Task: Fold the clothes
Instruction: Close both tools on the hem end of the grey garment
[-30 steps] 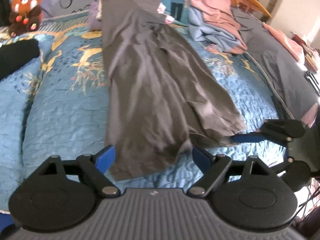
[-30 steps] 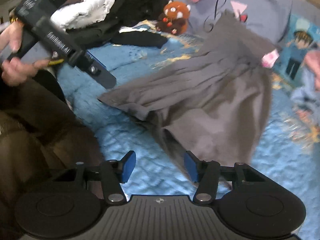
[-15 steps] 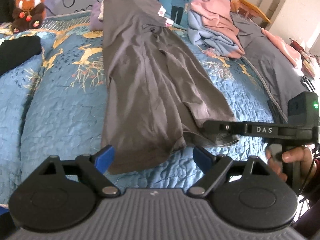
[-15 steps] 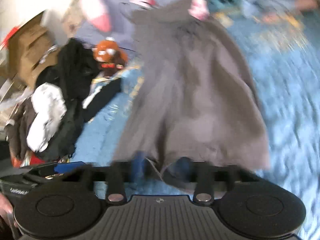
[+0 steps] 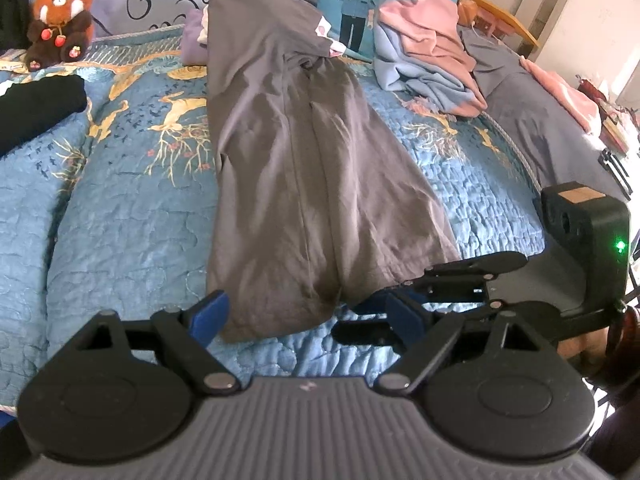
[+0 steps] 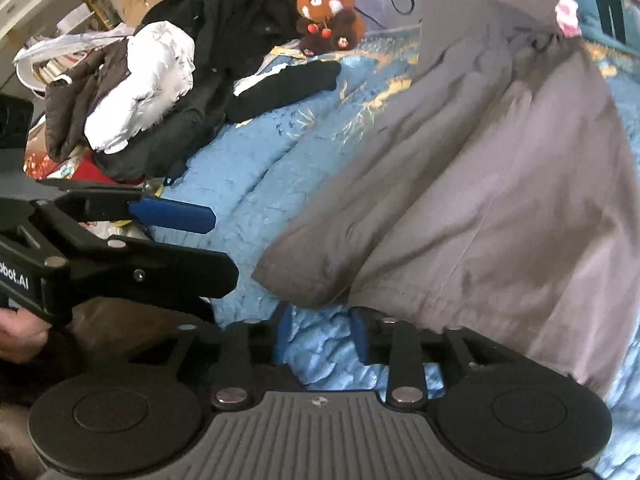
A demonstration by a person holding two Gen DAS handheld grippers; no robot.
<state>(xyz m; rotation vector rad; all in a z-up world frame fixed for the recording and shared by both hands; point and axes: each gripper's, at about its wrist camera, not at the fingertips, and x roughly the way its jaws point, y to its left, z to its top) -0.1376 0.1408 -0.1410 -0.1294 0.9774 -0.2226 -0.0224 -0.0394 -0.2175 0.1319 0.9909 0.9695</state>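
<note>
Grey garment [image 5: 304, 184] laid lengthwise on blue quilt [image 5: 120, 232], hem at near edge, now smoother than a second ago. Right gripper [image 6: 320, 334] off the hem's right corner, jaws just reopened to a narrow gap, only quilt between them. Left gripper [image 5: 306, 312] spread wide, empty, hovering over near hem. Judged: release done, next fold pending

Your bed [image 5: 120, 240], under its blue quilt, carries the grey garment [image 5: 304, 184] down the frame's middle, a black folded item [image 5: 36, 108] at left, a red panda plush [image 5: 60, 20] upper left, and pink and blue clothes [image 5: 424, 52] upper right
</note>
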